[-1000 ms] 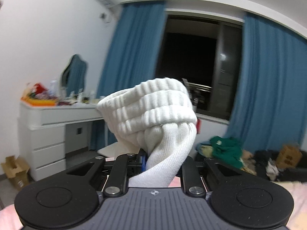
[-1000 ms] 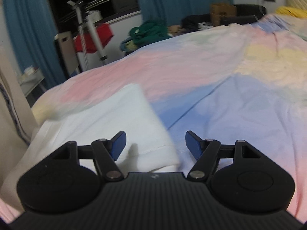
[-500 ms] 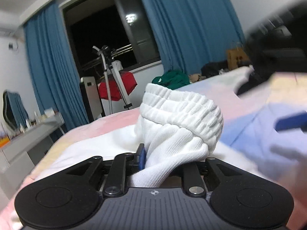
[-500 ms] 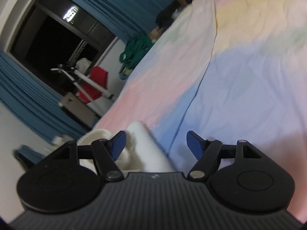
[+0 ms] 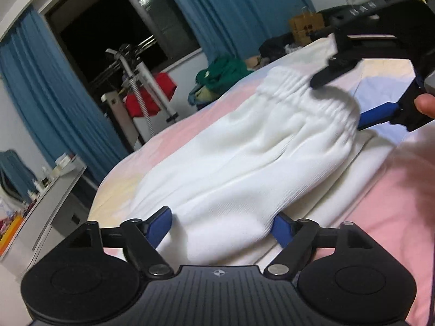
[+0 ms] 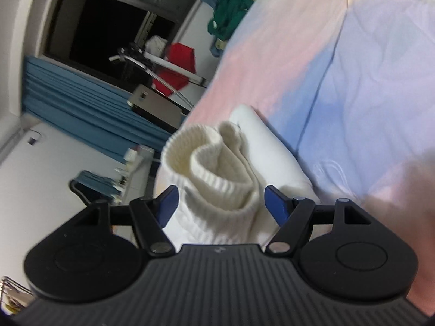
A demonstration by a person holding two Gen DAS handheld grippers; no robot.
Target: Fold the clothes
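Left gripper [image 5: 221, 224] sits lowest in its own view, its jaws opening with the toe end of a rolled white sock [image 5: 244, 163] lying between the blue pads, which no longer pinch it. That sock stretches away across a folded white garment [image 5: 350, 174] on the bed [image 5: 402, 203], whose sheet is pink, yellow and pale blue. At the sock's ribbed cuff end the right gripper [image 6: 221, 202] reaches in from the far side, jaws spread wide on either side of the cuff without clamping it; a fingertip [image 5: 425, 106] shows at its handle. Beyond the bed lie a green heap of clothes [image 5: 220, 73], a red cloth [image 5: 152, 95] on a stand, blue curtains [image 5: 231, 8] and a dark window [image 5: 114, 21].
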